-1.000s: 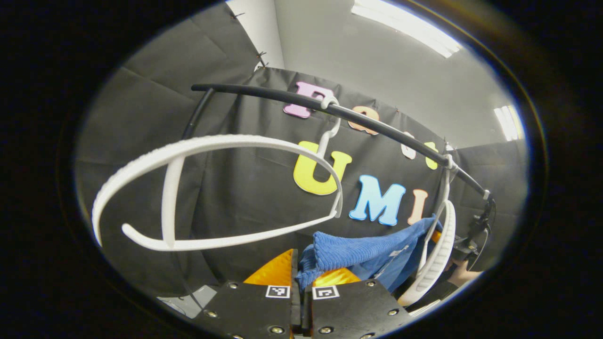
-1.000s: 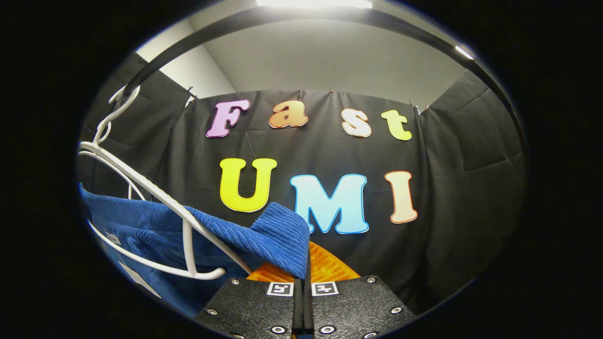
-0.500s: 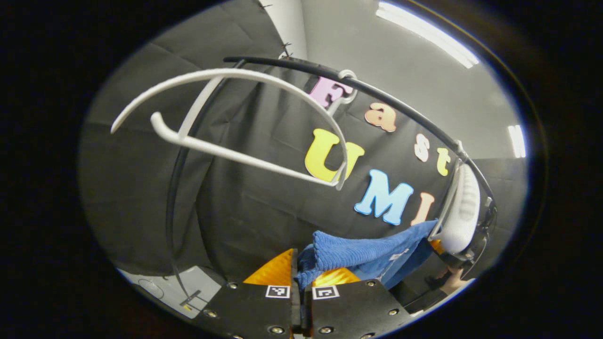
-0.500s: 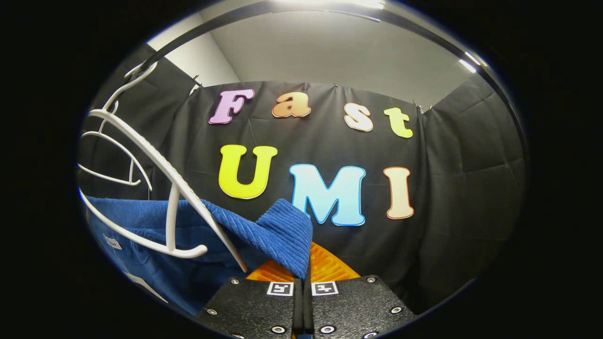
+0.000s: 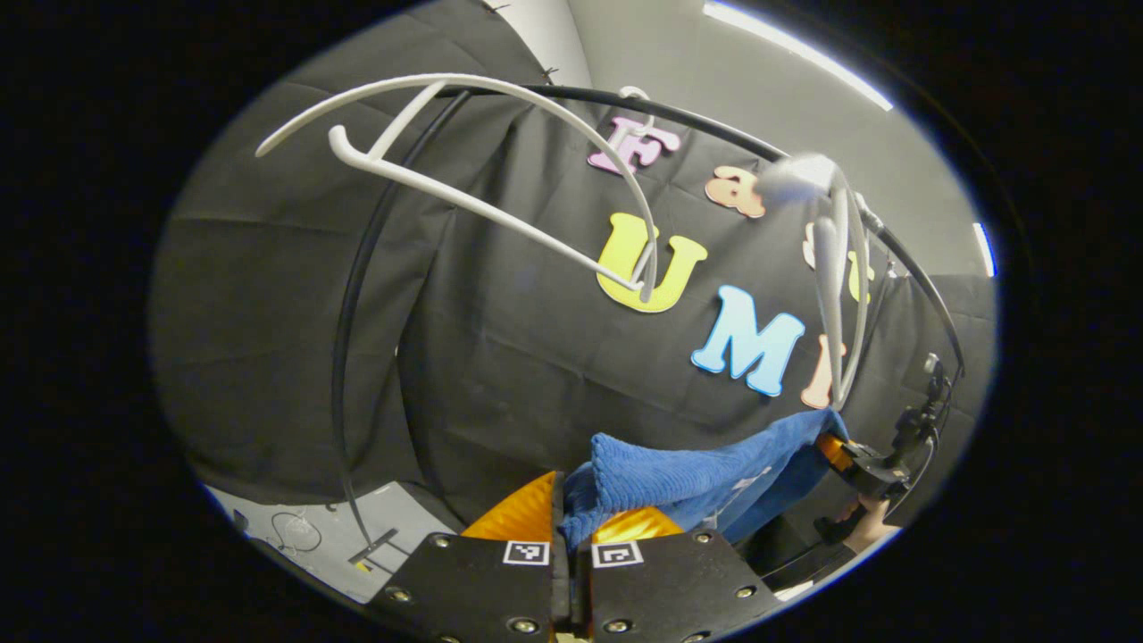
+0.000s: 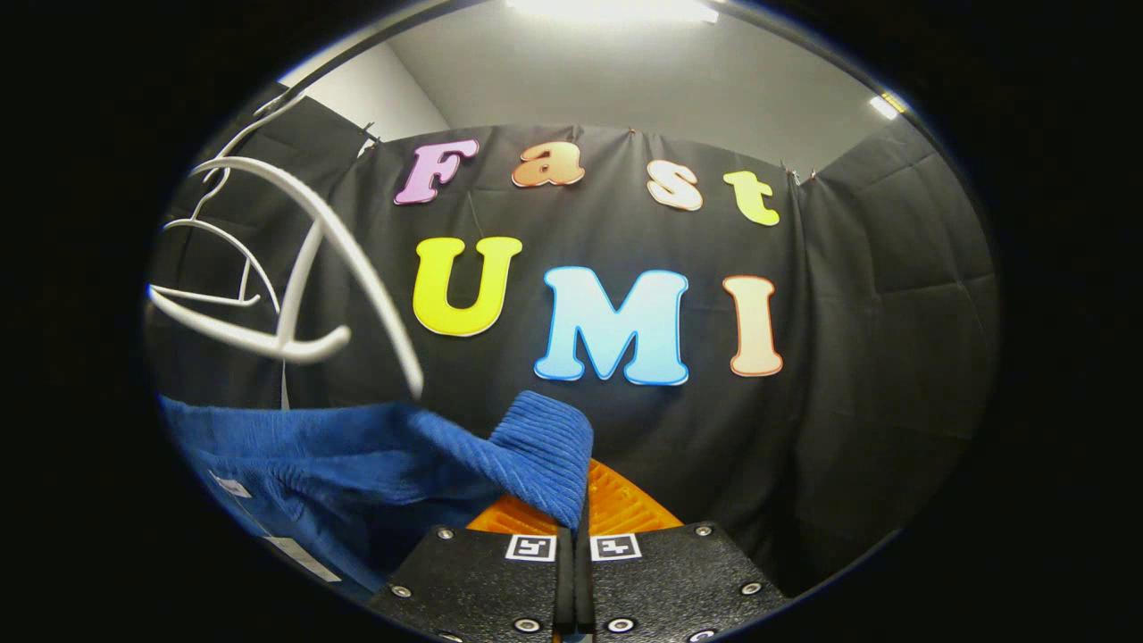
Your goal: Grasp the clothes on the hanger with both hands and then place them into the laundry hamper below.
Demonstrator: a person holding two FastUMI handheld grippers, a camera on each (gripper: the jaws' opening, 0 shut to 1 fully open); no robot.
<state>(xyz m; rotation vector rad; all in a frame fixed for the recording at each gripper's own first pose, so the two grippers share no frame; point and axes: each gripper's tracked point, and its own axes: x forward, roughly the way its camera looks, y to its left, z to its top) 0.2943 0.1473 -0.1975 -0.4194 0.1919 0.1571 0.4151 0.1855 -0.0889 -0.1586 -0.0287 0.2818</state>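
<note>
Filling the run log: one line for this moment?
left claw: shut on blue garment | right claw: shut on blue garment | white hangers: bare on rail

Recording booth, black cloth wall (image 6: 857, 375) all round, black rail (image 5: 348, 357) arching at 12 o'clock with white hangers (image 5: 500, 170), ceiling lights (image 6: 616, 9) overhead
</note>
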